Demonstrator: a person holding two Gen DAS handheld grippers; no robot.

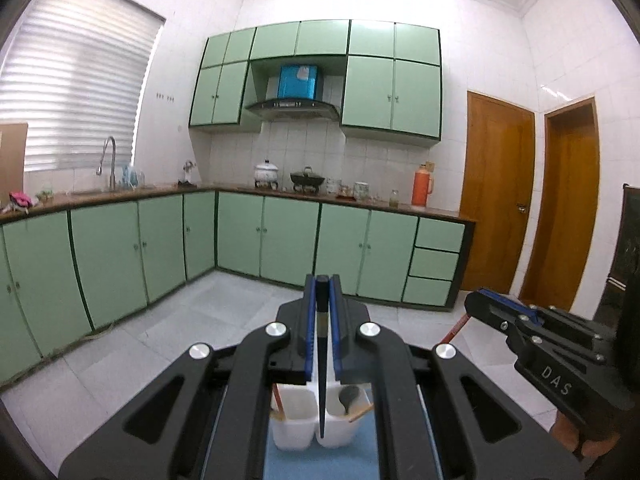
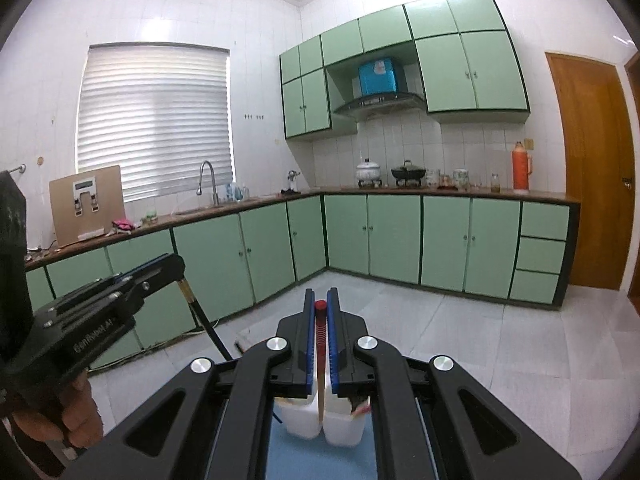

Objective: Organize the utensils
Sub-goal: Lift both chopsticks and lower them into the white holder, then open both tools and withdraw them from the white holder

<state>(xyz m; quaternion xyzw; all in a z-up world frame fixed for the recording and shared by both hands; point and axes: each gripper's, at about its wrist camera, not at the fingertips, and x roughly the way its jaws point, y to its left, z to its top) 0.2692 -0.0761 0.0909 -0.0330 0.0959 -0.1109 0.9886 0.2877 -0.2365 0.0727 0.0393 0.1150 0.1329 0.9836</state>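
1. Black linkage arms of the left gripper (image 1: pixel 322 280) fill the bottom of the left wrist view; its blue-padded jaws are pinched onto a black chopstick (image 1: pixel 321 360) that hangs point down between them.
2. Below that chopstick's tip stands a white two-compartment holder (image 1: pixel 296 420) on a blue mat (image 1: pixel 320 464).
3. Seen from the left wrist, the holder's left compartment has a reddish chopstick (image 1: pixel 279 402) leaning in it, and the right compartment holds a dark spoon (image 1: pixel 349 398) with a pale wooden stick beside it.
4. At the right edge of the same view, the right gripper (image 1: pixel 474 300) is held in a hand (image 1: pixel 576 436) and points left.
5. From the right wrist, that gripper's blue pads are clamped on a chopstick with a red ribbed top (image 2: pixel 320 328) and a pale wooden lower part, hanging over the divide between the holder's two compartments.
6. The left gripper appears at the left of this view, the black chopstick slanting down from its tip.
7. Behind both is a kitchen with pale green cabinets (image 1: pixel 288 236), a brown countertop (image 2: pixel 440 192), a sink tap (image 2: pixel 208 180), a window blind (image 2: pixel 156 116), an orange thermos (image 2: pixel 521 166) and wooden doors (image 1: pixel 496 200).
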